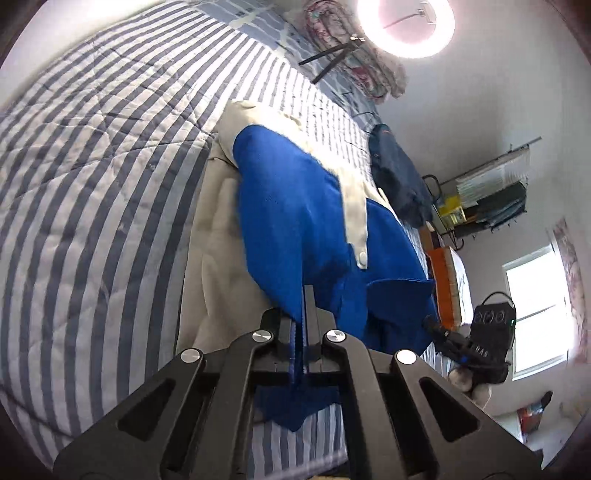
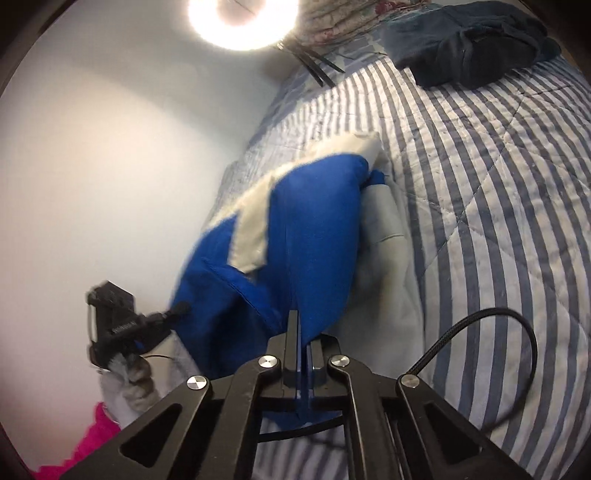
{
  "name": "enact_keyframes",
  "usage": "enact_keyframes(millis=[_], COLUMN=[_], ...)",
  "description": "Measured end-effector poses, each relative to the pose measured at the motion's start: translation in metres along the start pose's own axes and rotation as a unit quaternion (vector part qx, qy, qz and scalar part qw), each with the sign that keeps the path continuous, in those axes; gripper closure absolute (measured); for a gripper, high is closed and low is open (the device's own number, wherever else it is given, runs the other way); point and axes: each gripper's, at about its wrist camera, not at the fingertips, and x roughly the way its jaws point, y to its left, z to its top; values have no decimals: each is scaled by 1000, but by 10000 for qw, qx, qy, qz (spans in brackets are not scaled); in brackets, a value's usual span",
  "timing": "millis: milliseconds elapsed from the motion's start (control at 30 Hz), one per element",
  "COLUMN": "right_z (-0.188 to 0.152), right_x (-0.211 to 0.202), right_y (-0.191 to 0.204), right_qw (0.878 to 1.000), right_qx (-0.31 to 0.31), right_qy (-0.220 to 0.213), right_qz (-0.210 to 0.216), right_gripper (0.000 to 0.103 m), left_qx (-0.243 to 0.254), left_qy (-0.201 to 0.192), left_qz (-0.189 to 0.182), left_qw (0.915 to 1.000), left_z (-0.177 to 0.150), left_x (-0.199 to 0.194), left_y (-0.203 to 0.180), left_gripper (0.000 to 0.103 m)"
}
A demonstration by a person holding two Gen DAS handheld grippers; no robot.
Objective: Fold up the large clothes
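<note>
Blue fabric w/ cream panels: the garment fills the middle of the left wrist view, lifted off the bed and stretched taut between both tools. Royal blue main body, matte knit-looking cloth; a cream strip runs down across it w/ a pale round snap or button at its lower end. More cream shows at the far end, upper centre of frame, and a beige layer lies under the blue along its left side. Left tool at bottom centre is clamped shut on a blue edge; the cloth runs as a thin fold btwn the fingers and a blue point hangs out below them. In the right wrist view the garment sits centre frame, blue w/ a cream zigzag panel on its left, a seam ridge lower left, pale grey-white lining at its right. Right tool, bottom centre, is likewise closed on a blue fold pinched btwn its fingers. Bed cover is a quilted blue-and-white stripe. Dark navy clothing lies bunched on the bed, upper right of the right view. Ring light glares at top centre. Black cable loops at lower right.
</note>
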Motion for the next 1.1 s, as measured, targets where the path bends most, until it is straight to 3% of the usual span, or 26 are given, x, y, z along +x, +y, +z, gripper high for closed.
enact_keyframes(millis=[100,133,267,400,467,500,533,667,767,867,967,1100], right_z=[-11,-14,-25,-23,-20,-19,-18,-8,6,24,43,70], right_x=[-4,0,30,34,30,25,18,-12,-21,-4,30,64], right_y=[-9,-14,-33,-14,-1,6,13,42,55,66,72,65], right_qw=[9999,9997,9963,9915,9870,9845,9826,9696,9651,9610,9501,9553], right_qx=[81,137,204,-379,-654,-777,-906,-1521,-1859,-2178,-2506,-2391], right_qy=[86,177,499,631,719,724,675,105,-348,-474,-438,-226], right_qz=[-56,-121,-676,-1071,-1277,-1399,-1472,-1912,-1814,-1637,-1803,-1723], right_gripper=[103,103,103,103,99,91,83,75,75,74,74,77], left_qx=[8,-202,-538,98,292,369,454,919,1164,1547,1864,1642], left_qy=[142,296,538,510,500,521,495,42,-403,-599,-709,-618], left_qz=[333,350,391,853,1047,1146,1210,1587,1634,1652,1757,1591], left_qw=[9993,9987,9963,9950,9928,9914,9904,9830,9788,9722,9640,9715], left_z=[-12,-16,-27,-29,-30,-31,-33,-34,-18,3,32,65], left_x=[-1,7,28,24,18,14,6,-25,-40,-31,-7,26], left_y=[17,30,54,32,21,16,10,-12,-29,-50,-68,-60], left_gripper=[103,103,103,103,102,102,102,102,102,102,102,102])
